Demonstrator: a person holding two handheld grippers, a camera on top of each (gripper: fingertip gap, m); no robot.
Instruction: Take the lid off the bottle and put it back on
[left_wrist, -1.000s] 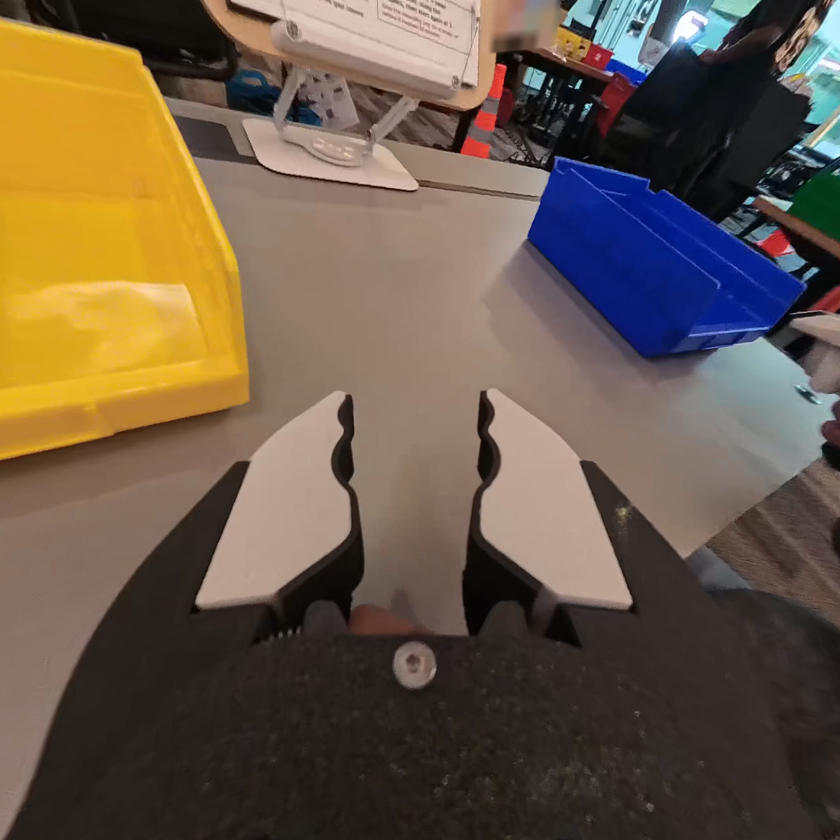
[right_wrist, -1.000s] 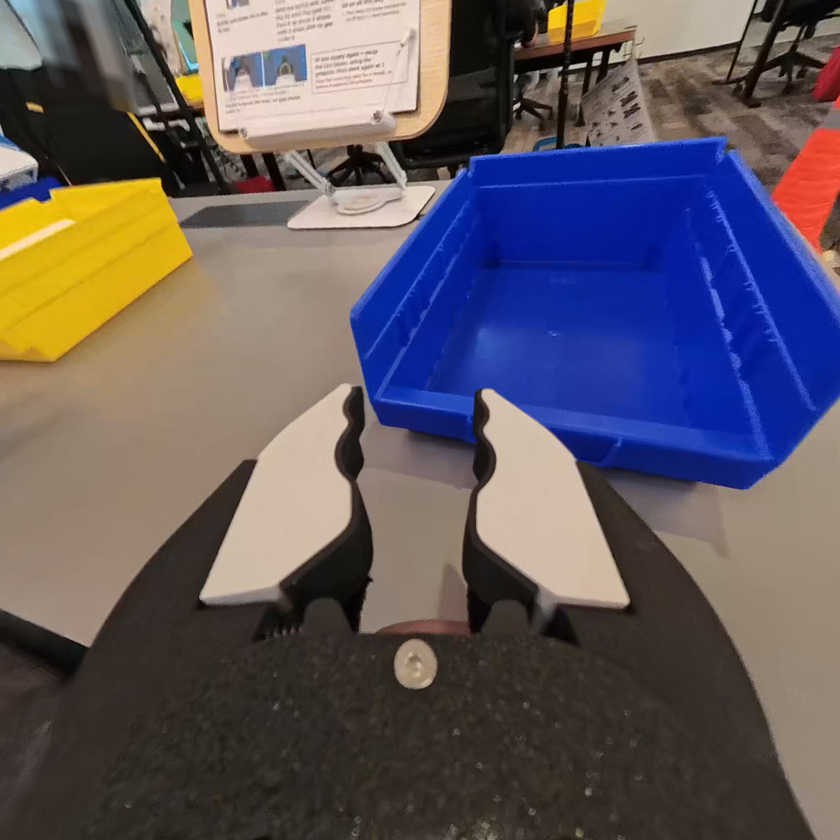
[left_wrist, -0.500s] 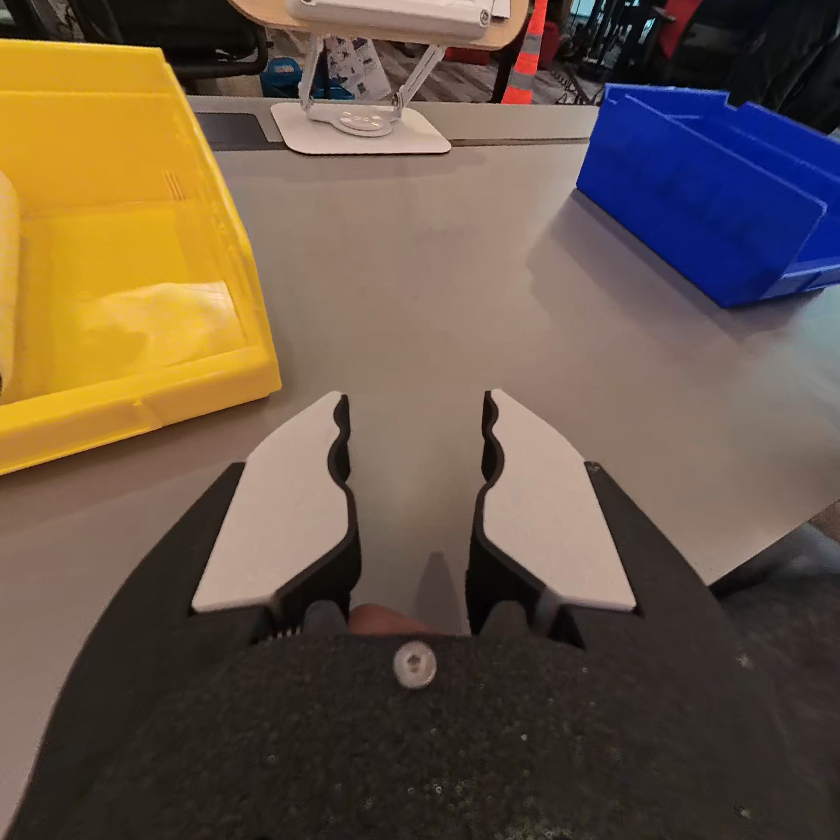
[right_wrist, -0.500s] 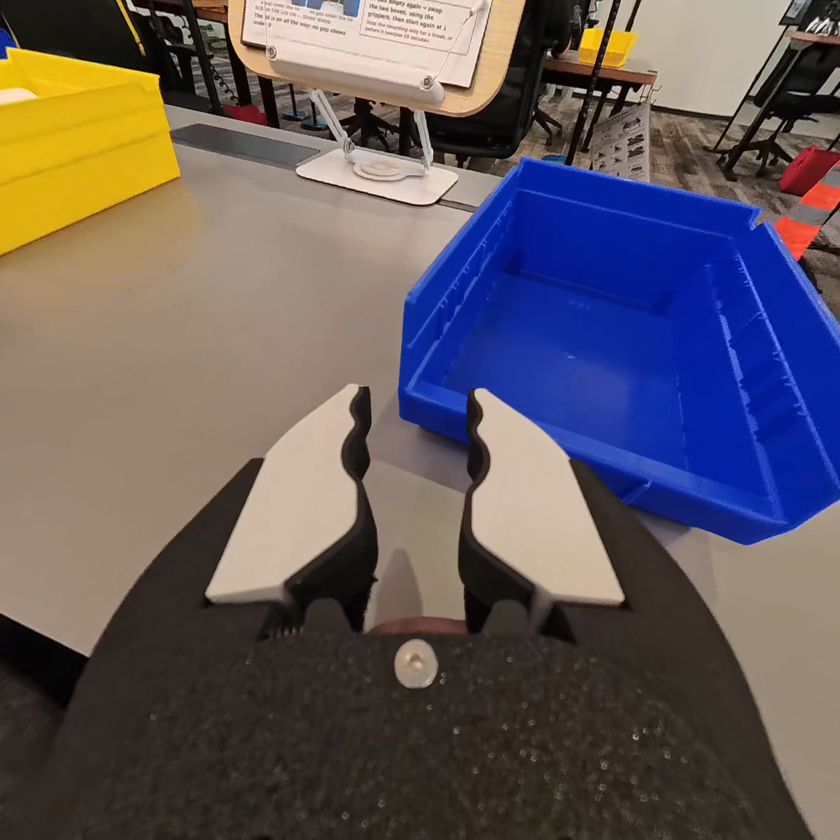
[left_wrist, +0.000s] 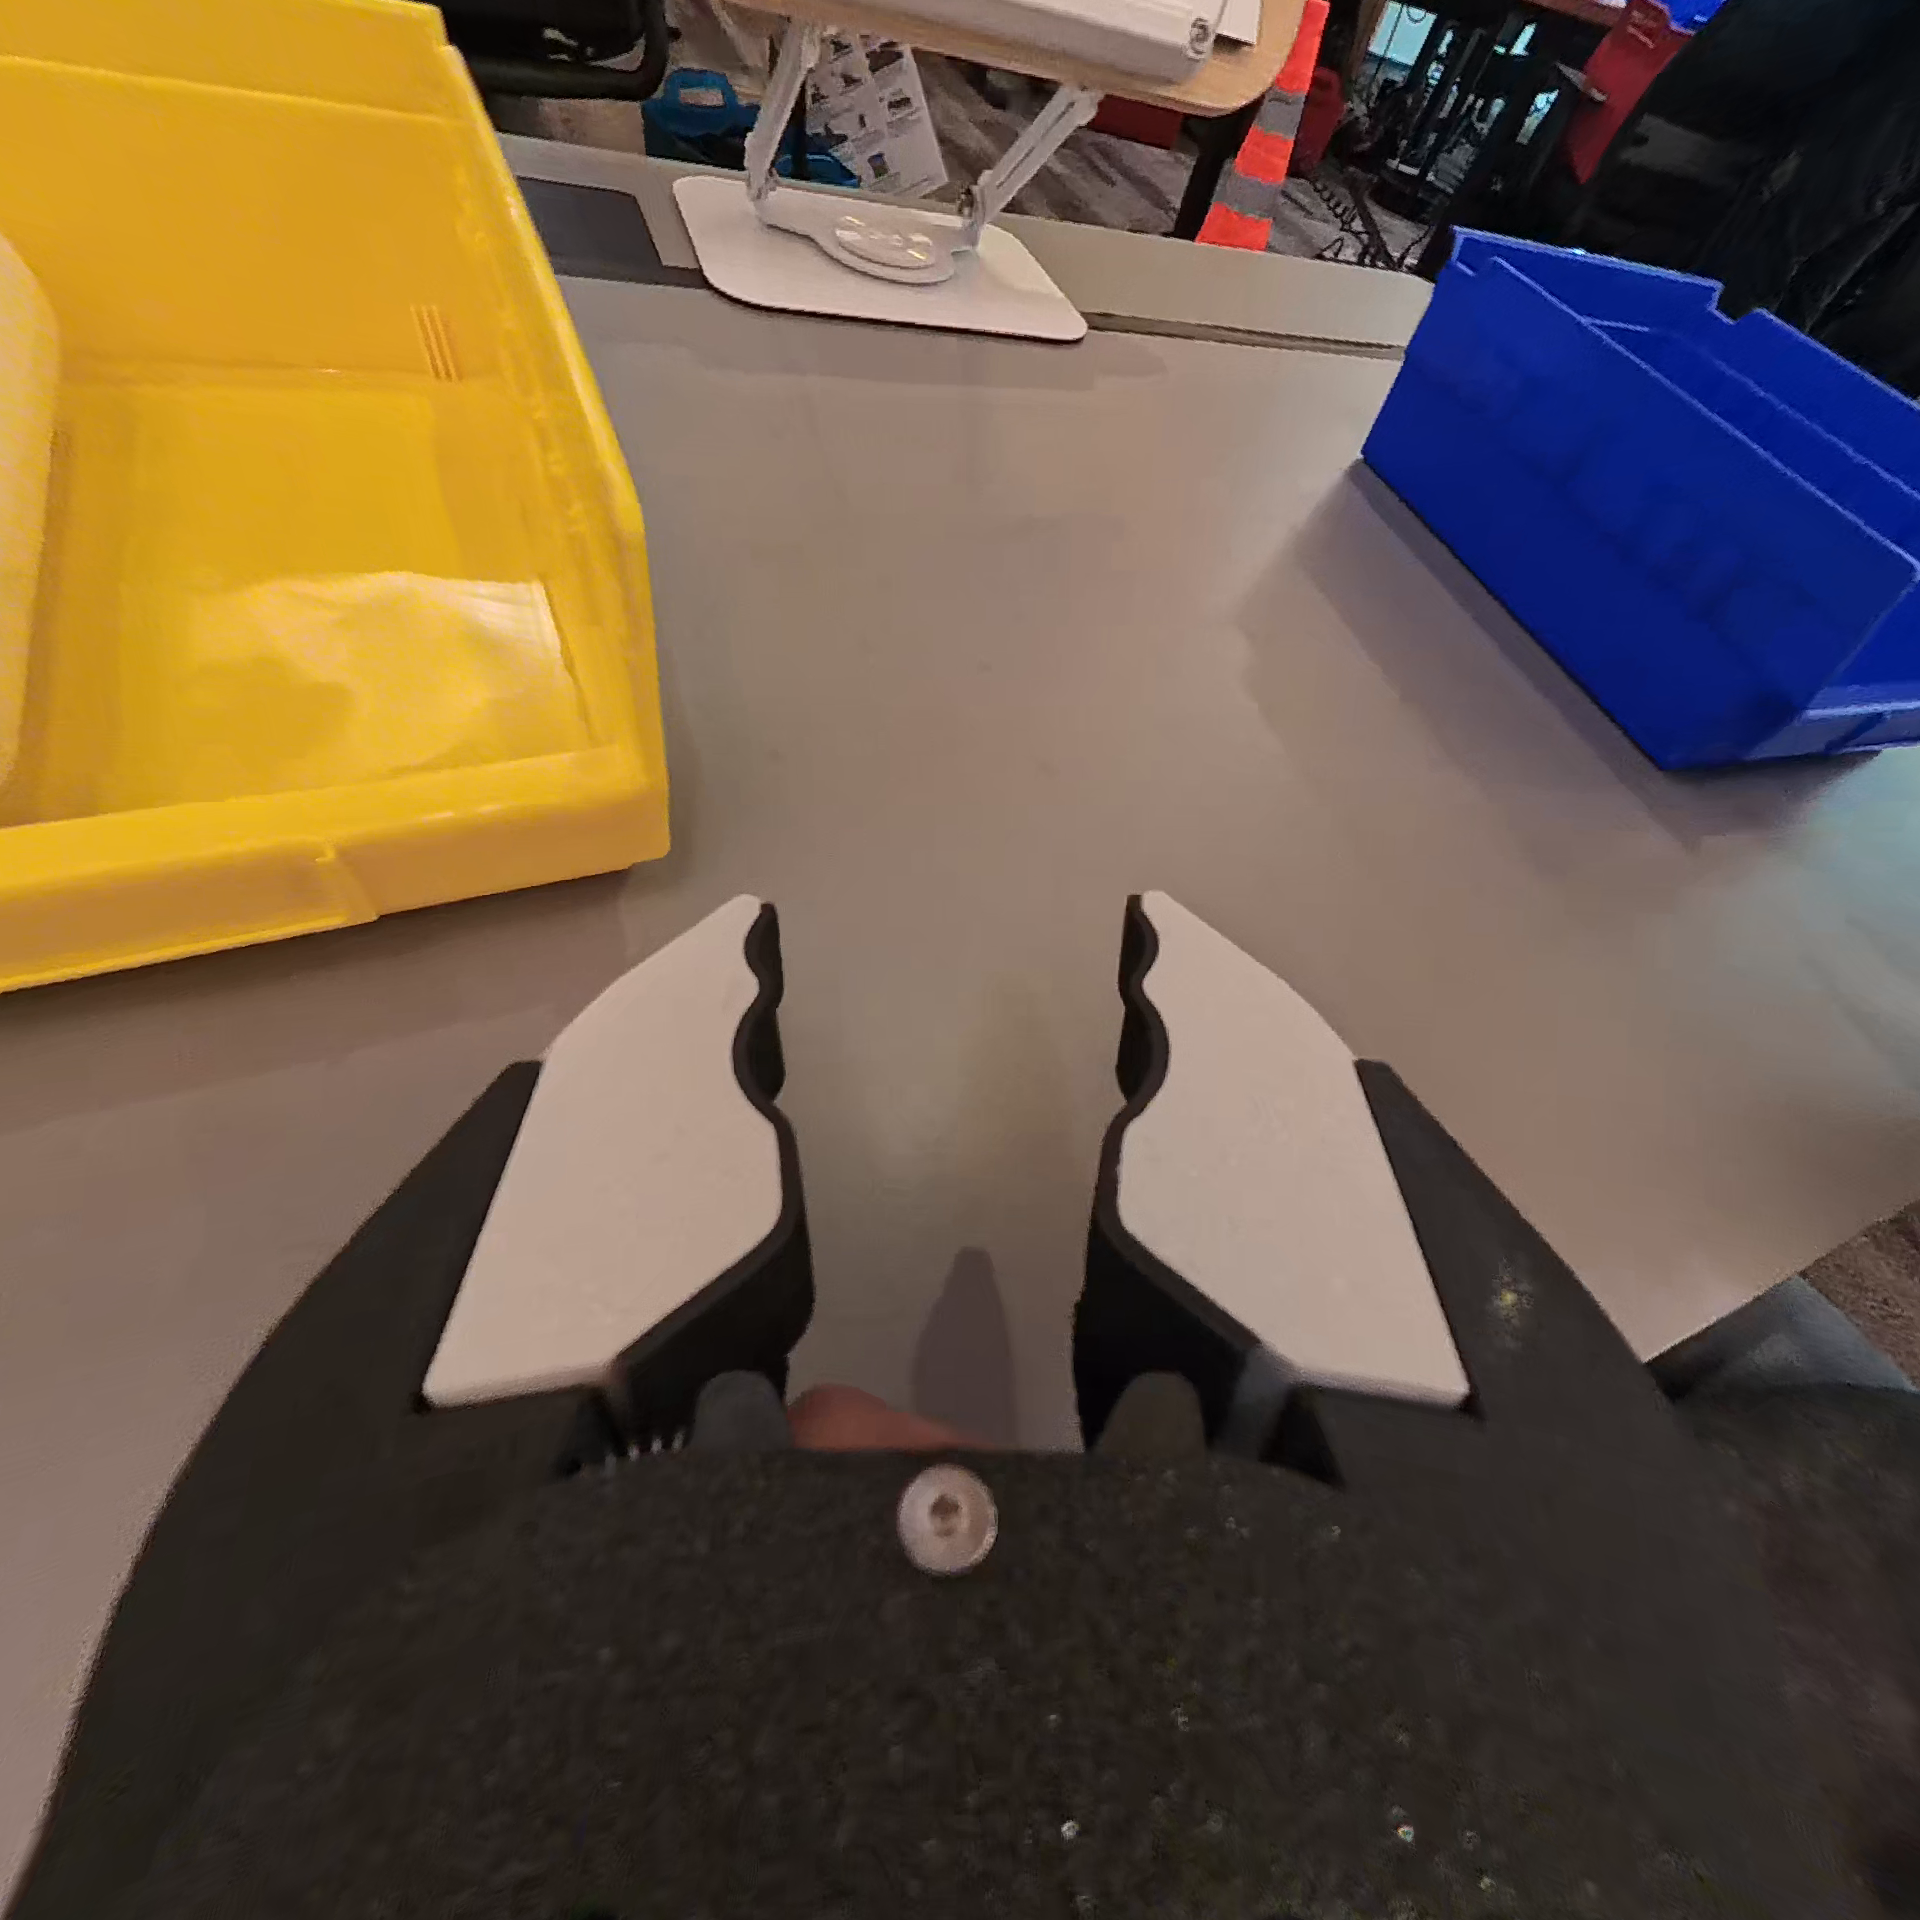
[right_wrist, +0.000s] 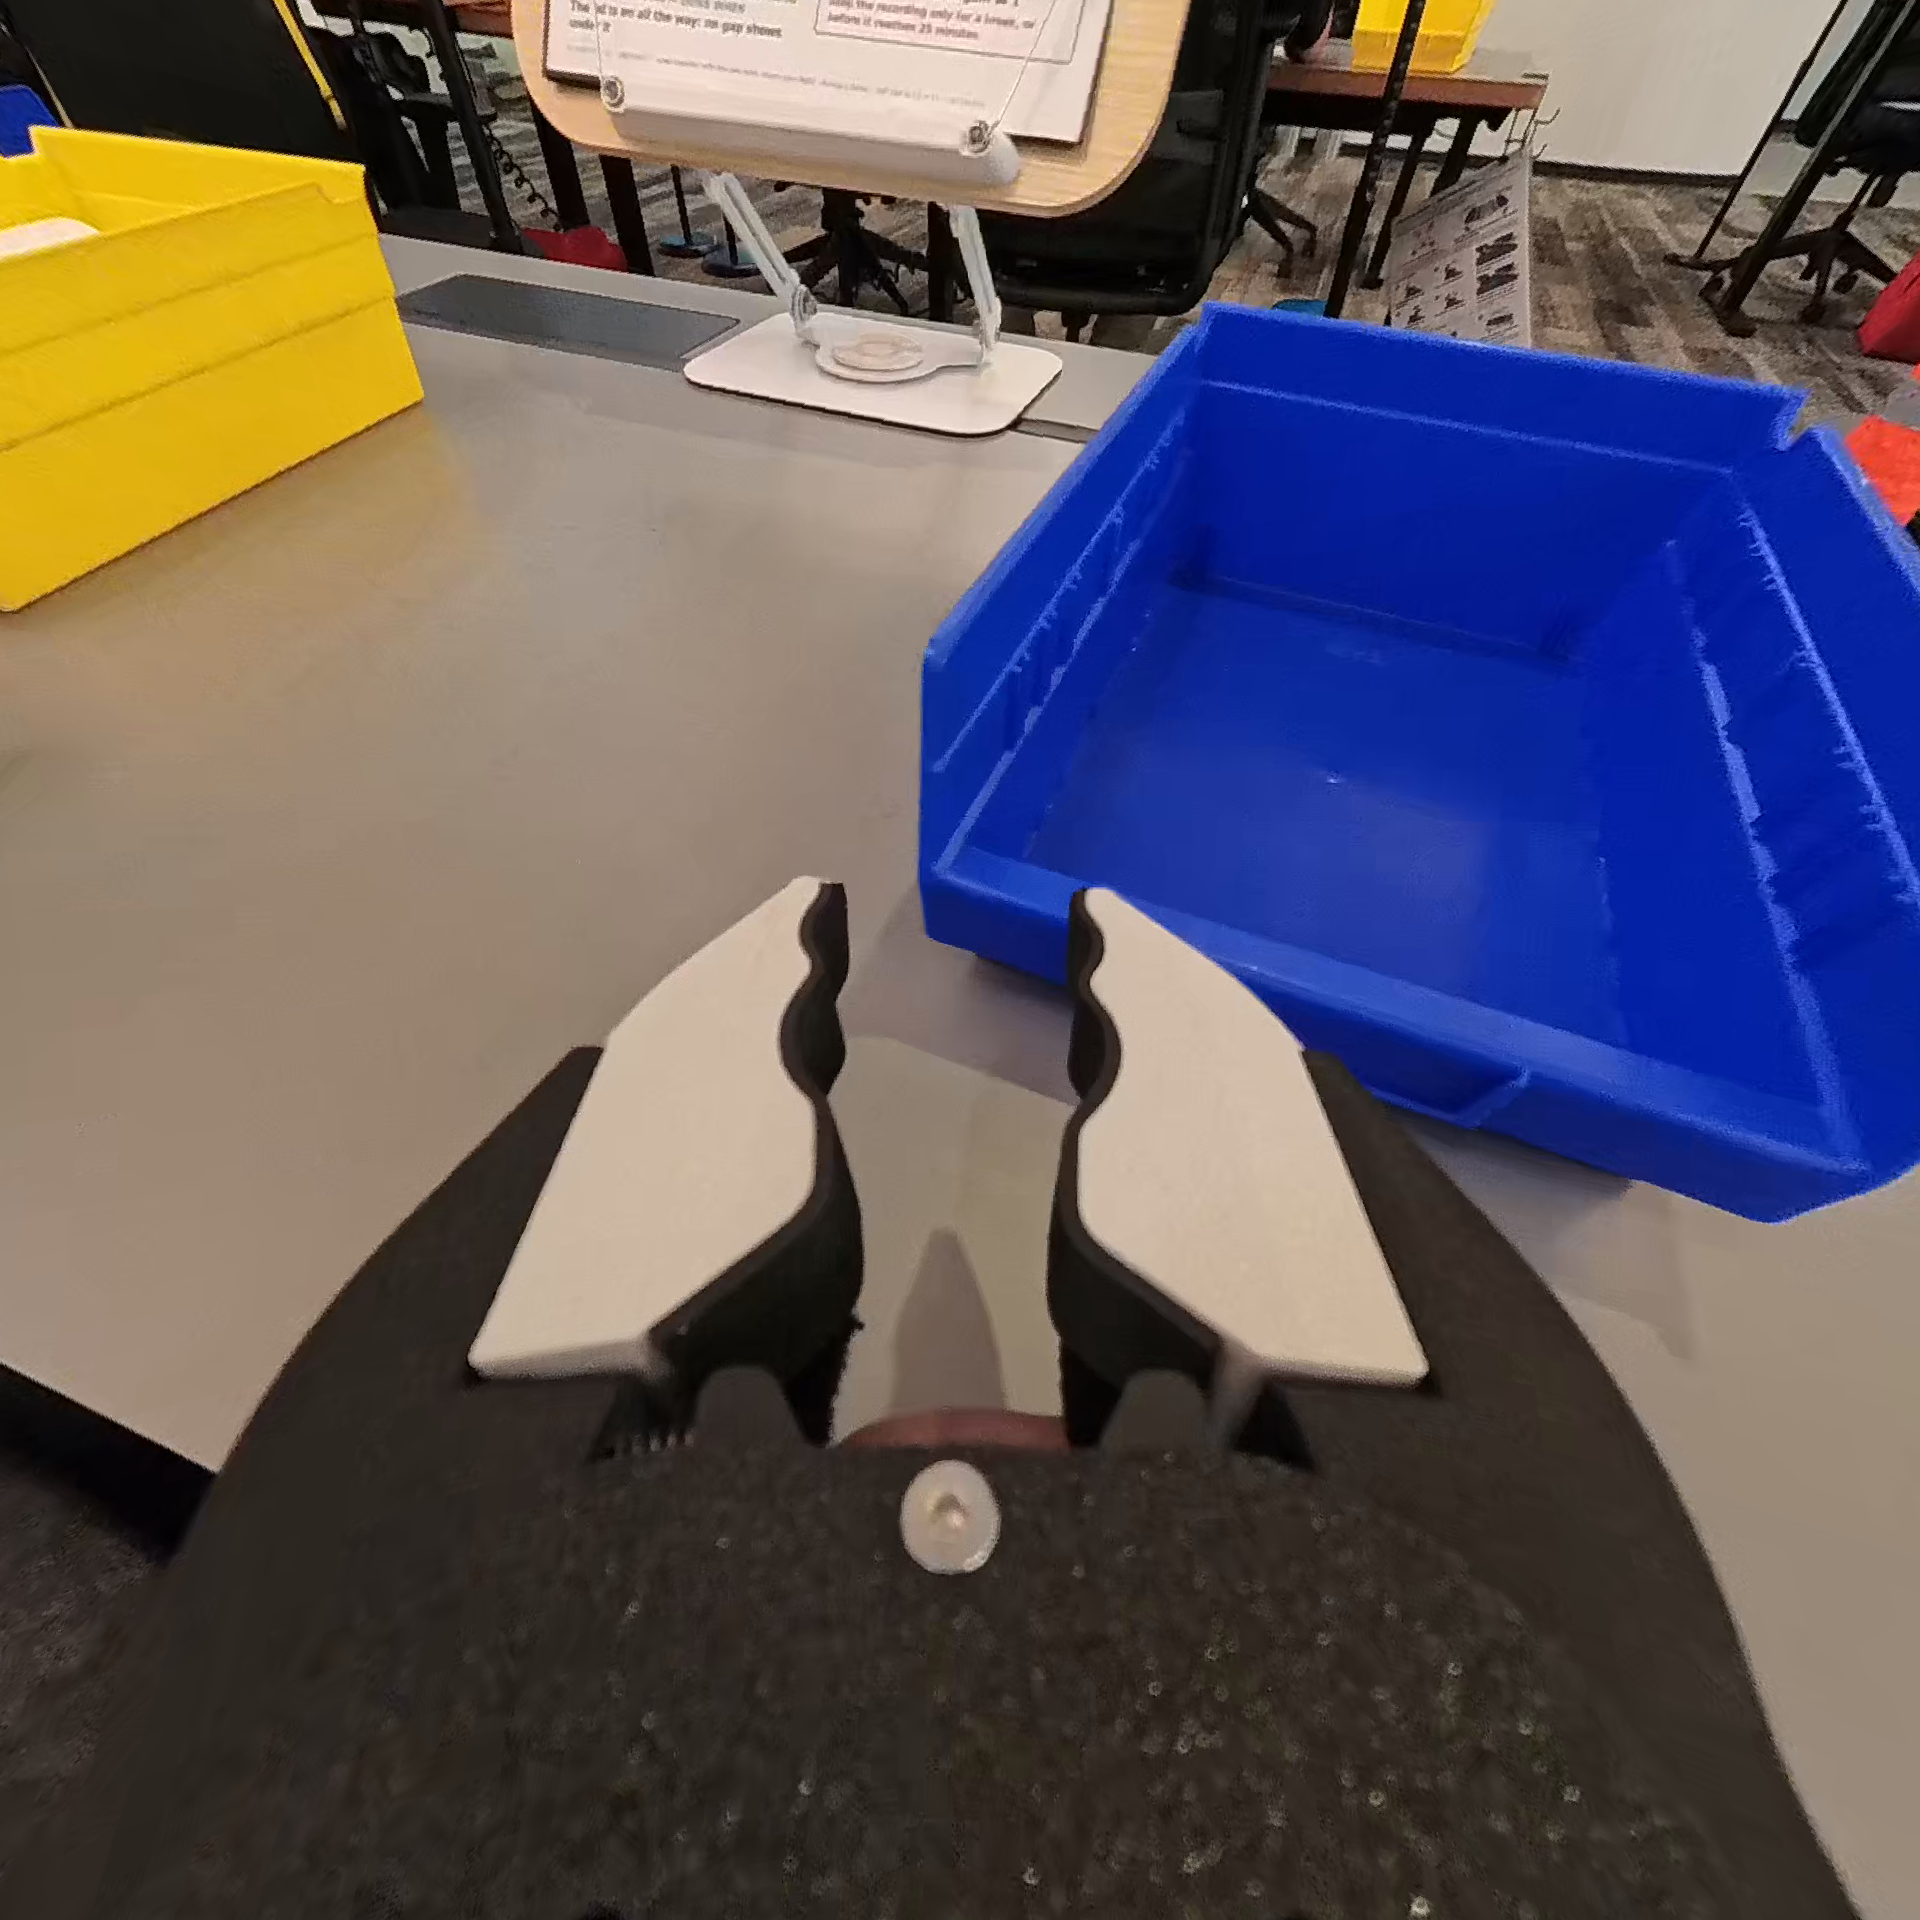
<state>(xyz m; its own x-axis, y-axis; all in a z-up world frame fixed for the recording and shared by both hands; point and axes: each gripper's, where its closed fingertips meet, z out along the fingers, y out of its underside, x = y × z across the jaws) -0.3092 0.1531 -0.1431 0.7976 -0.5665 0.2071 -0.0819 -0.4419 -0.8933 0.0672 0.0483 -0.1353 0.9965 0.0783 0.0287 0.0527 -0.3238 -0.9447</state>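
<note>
Left gripper (left_wrist: 948, 914): it was held over the near part of the grey table (left_wrist: 987, 582), its two white-faced fingers spread apart, and nothing was between them. Only bare table surface showed in the gap.

Right gripper (right_wrist: 956, 904): its fingers were also apart, with a somewhat narrower gap, and they held nothing. Its tips pointed toward the near left corner of the blue bin (right_wrist: 1382, 1008).

Yellow bin (left_wrist: 343, 852): it stood on the table to the left of the left gripper, close to its left finger but not touching it. Inside it lay a clear plastic bag (left_wrist: 364, 675) and, at the left edge of the picture, a pale rounded thing (left_wrist: 21, 520) that was cut off, so I cannot tell what it was.

Blue bin: it stood on the right side of the table, well apart from the yellow bin; the right wrist view looked into it and showed only its blue floor.

Bottle and lid: neither one could be made out with certainty in the two views. The pale thing in the yellow bin was too much cut off to name.

Stand (right_wrist: 878, 369): at the far edge of the table, between the two bins, a white base carried a wooden board with a printed sheet (right_wrist: 831, 42).

Background: behind the table were an orange cone (left_wrist: 1262, 145), chairs and other tables.
</note>
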